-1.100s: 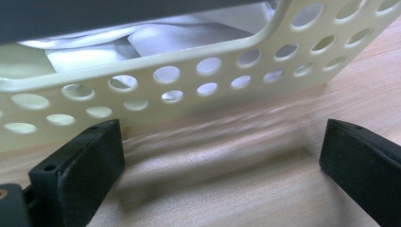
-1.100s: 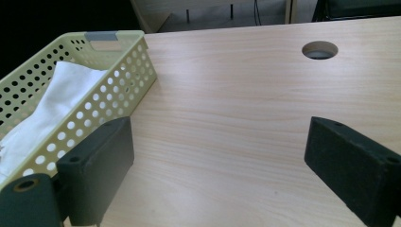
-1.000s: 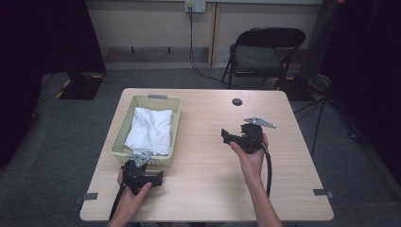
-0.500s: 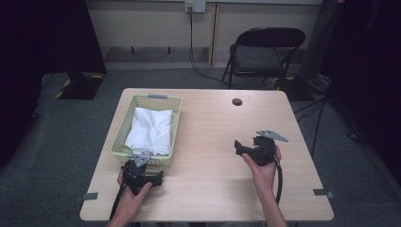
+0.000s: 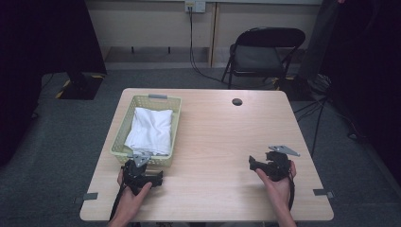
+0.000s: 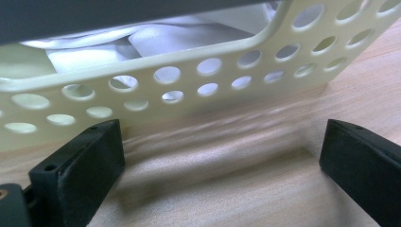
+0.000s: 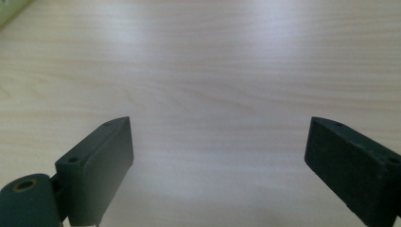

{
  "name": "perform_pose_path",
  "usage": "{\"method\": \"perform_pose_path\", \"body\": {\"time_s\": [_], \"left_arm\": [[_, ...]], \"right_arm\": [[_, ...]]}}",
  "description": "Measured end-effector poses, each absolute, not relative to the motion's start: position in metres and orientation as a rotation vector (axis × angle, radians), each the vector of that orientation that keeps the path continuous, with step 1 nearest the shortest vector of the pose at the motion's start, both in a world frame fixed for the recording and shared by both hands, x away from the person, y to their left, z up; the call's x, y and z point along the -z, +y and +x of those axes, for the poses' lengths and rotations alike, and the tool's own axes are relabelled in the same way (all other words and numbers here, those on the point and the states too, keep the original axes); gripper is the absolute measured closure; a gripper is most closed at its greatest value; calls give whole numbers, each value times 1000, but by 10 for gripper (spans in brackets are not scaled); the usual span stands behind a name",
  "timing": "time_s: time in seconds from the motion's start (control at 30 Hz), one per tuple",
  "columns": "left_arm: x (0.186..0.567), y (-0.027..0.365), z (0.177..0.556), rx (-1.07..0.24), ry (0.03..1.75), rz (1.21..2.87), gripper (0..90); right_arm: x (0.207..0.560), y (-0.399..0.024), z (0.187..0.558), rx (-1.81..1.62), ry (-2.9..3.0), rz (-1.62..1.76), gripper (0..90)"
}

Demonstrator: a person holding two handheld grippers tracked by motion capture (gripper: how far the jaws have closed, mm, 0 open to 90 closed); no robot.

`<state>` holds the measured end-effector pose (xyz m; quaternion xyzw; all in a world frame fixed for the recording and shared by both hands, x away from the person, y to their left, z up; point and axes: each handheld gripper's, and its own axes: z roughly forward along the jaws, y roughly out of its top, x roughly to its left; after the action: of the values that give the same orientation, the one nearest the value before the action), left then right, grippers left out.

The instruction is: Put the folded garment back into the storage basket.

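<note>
A pale perforated basket holding folded white cloth is seen left of centre on the wooden table, with the left gripper held just below it and the right gripper at lower right, both with jaws apart and nothing between them.

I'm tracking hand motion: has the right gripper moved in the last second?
Yes. The right gripper has drawn back toward the person, farther from the table's dark hole.
</note>
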<state>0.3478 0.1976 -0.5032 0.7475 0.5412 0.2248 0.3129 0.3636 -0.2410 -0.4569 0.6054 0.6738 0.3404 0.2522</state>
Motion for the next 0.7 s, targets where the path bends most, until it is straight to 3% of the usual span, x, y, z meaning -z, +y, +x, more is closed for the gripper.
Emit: {"method": "perform_pose_path", "body": {"time_s": [0.7], "left_arm": [[503, 197, 348, -594, 1429, 1970, 1]], "right_arm": [[498, -247, 354, -730, 1861, 1711, 43]]}}
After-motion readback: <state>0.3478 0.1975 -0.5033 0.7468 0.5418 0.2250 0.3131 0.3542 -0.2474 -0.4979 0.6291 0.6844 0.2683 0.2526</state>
